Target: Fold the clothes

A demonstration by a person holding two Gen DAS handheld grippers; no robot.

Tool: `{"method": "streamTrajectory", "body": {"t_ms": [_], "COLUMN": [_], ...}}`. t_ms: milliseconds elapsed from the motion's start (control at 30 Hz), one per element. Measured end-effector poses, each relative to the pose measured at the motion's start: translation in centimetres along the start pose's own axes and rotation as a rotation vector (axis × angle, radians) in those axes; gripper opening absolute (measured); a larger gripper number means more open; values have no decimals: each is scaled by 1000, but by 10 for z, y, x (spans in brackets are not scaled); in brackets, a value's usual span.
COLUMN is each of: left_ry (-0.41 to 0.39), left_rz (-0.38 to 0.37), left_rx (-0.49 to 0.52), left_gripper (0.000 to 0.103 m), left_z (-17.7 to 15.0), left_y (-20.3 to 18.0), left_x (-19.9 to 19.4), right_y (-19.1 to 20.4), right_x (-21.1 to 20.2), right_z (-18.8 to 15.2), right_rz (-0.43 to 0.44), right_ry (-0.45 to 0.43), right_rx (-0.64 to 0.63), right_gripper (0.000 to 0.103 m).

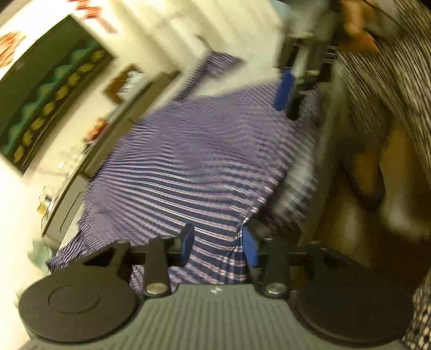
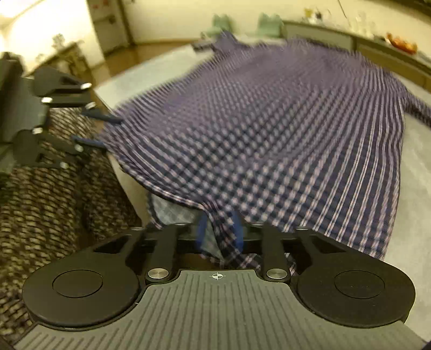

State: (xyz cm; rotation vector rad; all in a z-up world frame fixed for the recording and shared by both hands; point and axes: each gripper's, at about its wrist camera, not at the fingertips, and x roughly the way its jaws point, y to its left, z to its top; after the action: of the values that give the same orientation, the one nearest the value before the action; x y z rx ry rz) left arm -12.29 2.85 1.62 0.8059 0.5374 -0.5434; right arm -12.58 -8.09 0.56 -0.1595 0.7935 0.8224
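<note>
A blue and white checked shirt [image 2: 282, 121] lies spread over a grey table [image 2: 420, 172]; it also shows in the left wrist view [image 1: 188, 161]. My right gripper [image 2: 219, 228] is shut on the shirt's near hem, cloth bunched between its blue fingers. My left gripper [image 1: 219, 242] has hem cloth between its blue fingers, which stand fairly wide apart; in the right wrist view it [image 2: 99, 129] sits at the hem's left corner by the table edge. The right gripper shows in the left wrist view [image 1: 289, 97] at the far hem. Both views are motion-blurred.
The person's patterned clothing [image 2: 54, 188] is close to the table's near edge. A dark cabinet with cups and a red item [image 2: 401, 43] runs behind the table. Green chair backs [image 2: 269, 24] stand at the far end. A framed picture [image 1: 54, 94] hangs on the wall.
</note>
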Motion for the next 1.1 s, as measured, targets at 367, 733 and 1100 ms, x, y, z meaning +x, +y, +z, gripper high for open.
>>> {"method": "streamTrajectory", "body": {"t_ms": [367,733,1100], "left_ry": [77,248,308], "left_rz": [322,361,355], "left_rx": [-427,-607,-748], "left_gripper": [58,58,62], "left_z": [-2,-49,-72], "left_y": [204,317,394], "left_x": [139,300,386], "right_y": [-154,-255,-369], "right_x": [9,134,150], "right_z": [79,153,154], "right_rz": [-241,-491,-590], "right_ry": [-179,-90,70], "right_rx": [279,98,258], "right_gripper": [48,53,60]}}
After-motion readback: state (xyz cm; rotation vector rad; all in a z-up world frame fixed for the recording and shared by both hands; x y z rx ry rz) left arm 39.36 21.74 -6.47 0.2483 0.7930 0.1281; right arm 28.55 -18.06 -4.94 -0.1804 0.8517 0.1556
